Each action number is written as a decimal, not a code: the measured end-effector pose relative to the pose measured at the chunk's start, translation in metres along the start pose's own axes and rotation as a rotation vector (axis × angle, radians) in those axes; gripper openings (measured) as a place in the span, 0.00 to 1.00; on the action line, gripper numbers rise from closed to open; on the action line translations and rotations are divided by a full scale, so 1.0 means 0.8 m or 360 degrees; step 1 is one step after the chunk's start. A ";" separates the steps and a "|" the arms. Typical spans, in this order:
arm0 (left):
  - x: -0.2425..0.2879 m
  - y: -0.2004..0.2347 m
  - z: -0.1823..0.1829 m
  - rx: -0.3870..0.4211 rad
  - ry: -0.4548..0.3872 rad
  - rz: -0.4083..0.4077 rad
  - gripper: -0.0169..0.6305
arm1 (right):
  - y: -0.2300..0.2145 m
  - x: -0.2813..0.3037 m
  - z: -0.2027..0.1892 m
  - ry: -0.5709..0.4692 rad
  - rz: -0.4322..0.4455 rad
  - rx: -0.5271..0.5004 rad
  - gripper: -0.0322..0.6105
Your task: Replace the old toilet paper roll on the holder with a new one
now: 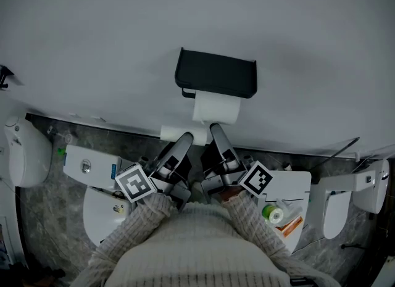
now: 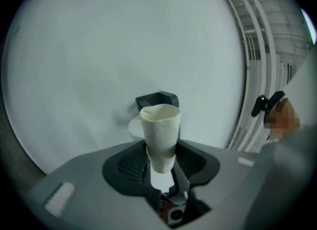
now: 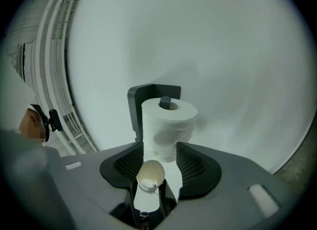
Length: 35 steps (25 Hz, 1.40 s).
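1. Starting big: the pale wall carries the black holder, its shelf on top and the spindle below it already loaded.
2. The new toilet paper roll is full and white and is threaded on that spindle, whose tip pokes out of the roll's hole in the right gripper view. So the main swap looks done.
3. The right gripper has its jaws set wide on either flank of the roll's near end. The pads seem pressed into the paper, which narrows between them, so I judge it a light squeeze rather than a free hover.
4. The left gripper is clamped on the old cardboard tube. The tube is off the holder, just below and left of the new roll, and stands up between the jaws in the left gripper view.
5. What's left, as I read it: let go of the new roll and check that it sits fully home. Then carry the spent tube away. No bin shows in any view.
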<state>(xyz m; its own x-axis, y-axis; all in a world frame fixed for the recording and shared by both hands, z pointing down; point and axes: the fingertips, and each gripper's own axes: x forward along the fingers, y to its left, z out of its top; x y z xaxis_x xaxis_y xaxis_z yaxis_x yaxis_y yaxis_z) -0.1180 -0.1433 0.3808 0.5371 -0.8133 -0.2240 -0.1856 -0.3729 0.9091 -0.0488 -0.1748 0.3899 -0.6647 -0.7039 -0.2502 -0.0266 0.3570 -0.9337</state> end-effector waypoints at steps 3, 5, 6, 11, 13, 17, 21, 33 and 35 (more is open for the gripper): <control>0.008 -0.006 -0.016 0.0000 0.0037 -0.0017 0.29 | 0.007 -0.017 0.003 0.0020 -0.0003 -0.0055 0.28; 0.018 -0.012 -0.038 0.0001 0.0055 -0.0026 0.29 | 0.009 -0.040 0.016 0.0013 -0.0009 -0.0065 0.24; 0.021 -0.014 -0.044 -0.0003 0.0064 -0.0030 0.29 | 0.009 -0.047 0.020 0.0013 -0.0020 -0.0077 0.20; 0.040 -0.015 -0.053 0.0025 0.0126 -0.0046 0.29 | 0.011 -0.058 0.030 0.0030 -0.0101 -0.0263 0.15; 0.045 -0.019 -0.063 0.0040 0.0142 -0.0060 0.29 | 0.020 -0.067 0.036 0.0021 -0.0077 -0.0346 0.10; 0.048 -0.021 -0.074 0.0008 0.0165 -0.0066 0.29 | 0.035 -0.077 0.045 -0.0004 -0.0032 -0.0421 0.05; 0.051 -0.019 -0.072 0.0040 0.0173 -0.0073 0.29 | 0.039 -0.077 0.049 -0.0008 -0.0019 -0.0445 0.05; 0.056 -0.022 -0.061 0.0065 0.0187 -0.0094 0.29 | 0.047 -0.074 0.050 0.0013 0.0009 -0.0507 0.05; 0.056 -0.024 -0.058 0.0107 0.0212 -0.0107 0.29 | 0.048 -0.074 0.050 0.0011 0.0020 -0.0499 0.05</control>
<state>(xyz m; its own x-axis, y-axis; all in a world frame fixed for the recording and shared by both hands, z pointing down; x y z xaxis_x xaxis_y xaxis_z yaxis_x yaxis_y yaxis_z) -0.0523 -0.1515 0.3694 0.6537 -0.7206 -0.2311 -0.1976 -0.4573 0.8671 0.0197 -0.1438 0.3584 -0.6715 -0.6945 -0.2584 -0.2467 0.5384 -0.8058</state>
